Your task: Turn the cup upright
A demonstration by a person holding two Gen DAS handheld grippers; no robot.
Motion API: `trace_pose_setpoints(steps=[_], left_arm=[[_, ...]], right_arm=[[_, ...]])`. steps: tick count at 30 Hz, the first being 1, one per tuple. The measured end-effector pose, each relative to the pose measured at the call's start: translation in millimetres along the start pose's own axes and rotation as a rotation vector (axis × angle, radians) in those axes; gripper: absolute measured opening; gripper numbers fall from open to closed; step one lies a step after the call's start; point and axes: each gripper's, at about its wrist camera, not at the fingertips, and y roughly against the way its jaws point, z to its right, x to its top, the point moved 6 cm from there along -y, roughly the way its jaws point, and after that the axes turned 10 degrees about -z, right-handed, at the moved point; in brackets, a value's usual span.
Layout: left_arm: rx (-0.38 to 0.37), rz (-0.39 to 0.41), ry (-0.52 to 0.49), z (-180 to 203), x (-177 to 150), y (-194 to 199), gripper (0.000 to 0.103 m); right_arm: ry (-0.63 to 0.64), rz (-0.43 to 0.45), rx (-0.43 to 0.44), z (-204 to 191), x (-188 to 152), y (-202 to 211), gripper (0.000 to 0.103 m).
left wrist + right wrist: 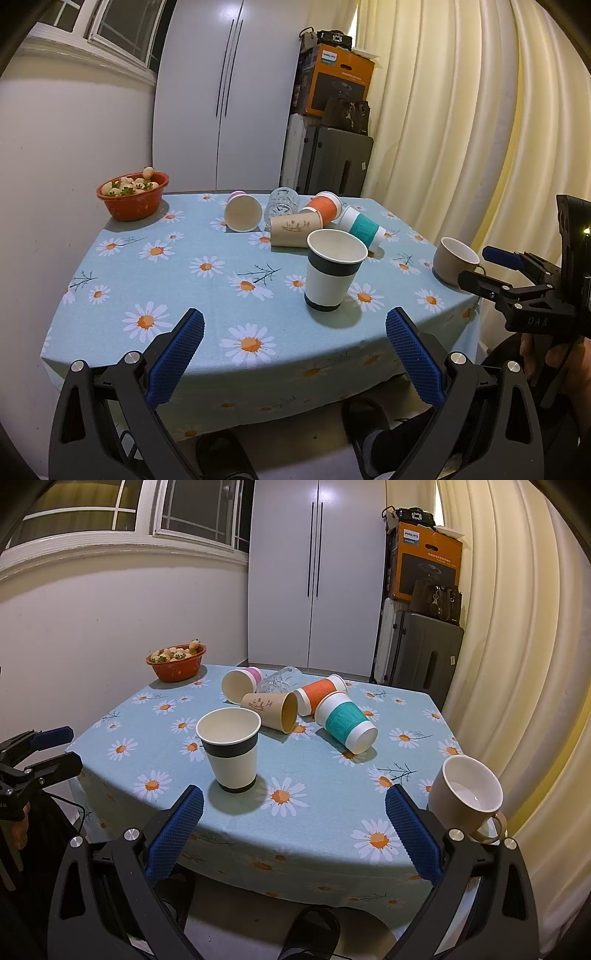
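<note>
Cup: white paper cup with dark band (pixel 231 749) stands upright near the front edge of the daisy-print blue counter (pixel 325 834), long axis vertical, mouth up.
Left gripper (pixel 294 354): jaws apart, holding nothing, short of the counter.
Right gripper (pixel 294 832): jaws apart, holding nothing.
Behind: teal-sleeved white cup (pixel 345 727) lies on its side.

Warm indoor light from above, soft shadows, sharp focus, strong fisheye bending, dark corners.

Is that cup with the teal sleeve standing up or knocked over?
Knocked over. The teal cup lies on its side on the tablecloth, beside the upright dark-banded cup.
</note>
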Motion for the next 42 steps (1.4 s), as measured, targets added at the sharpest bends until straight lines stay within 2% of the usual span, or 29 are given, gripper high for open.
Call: trace_pose_setpoints(steps=[42], left_arm=[[0.005, -0.002, -0.016, 4.8, -0.3, -1.1, 0.096]], right_arm=[[-0.004, -0.004, -0.003, 2.7, -2.3, -1.1, 0.098]])
